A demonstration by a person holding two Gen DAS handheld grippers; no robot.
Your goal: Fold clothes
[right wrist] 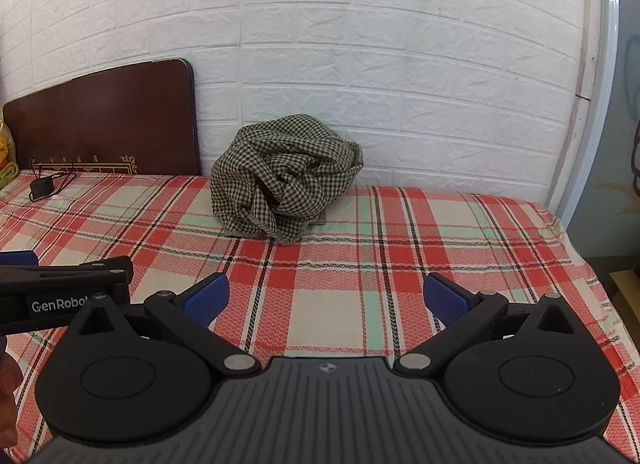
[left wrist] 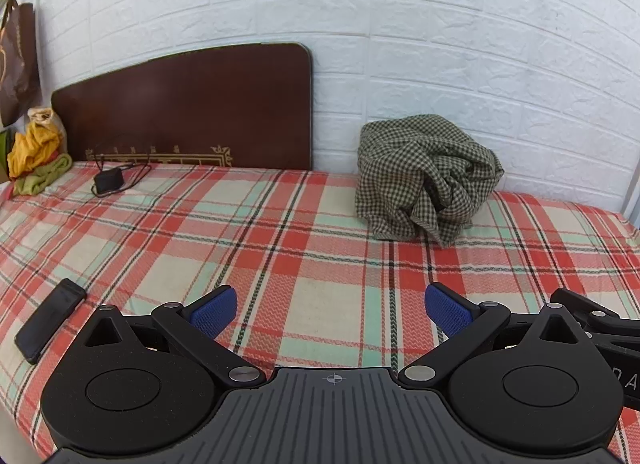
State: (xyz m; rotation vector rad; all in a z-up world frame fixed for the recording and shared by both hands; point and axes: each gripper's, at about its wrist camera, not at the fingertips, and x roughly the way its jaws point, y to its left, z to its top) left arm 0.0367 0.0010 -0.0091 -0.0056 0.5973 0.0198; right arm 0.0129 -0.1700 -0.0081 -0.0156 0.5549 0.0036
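Checked cloth (left wrist: 424, 178) sits crumpled on the bed (left wrist: 280, 224) against the wall, well apart from the left gripper (left wrist: 331, 310) and right gripper (right wrist: 325, 302), fingers spread wide and empty

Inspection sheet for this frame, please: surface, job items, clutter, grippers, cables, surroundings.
Surface: plaid bedsheet, flat.
Job's things: checked garment, crumpled in a heap by the wall, untouched.
Clutter: phone; yellow and green cloths at the bed's far left corner.
Grippers: left hand-held gripper and right hand-held gripper open, empty, above the sheet.
Cables: charger with cord near the headboard.
Surroundings: white brick wall.
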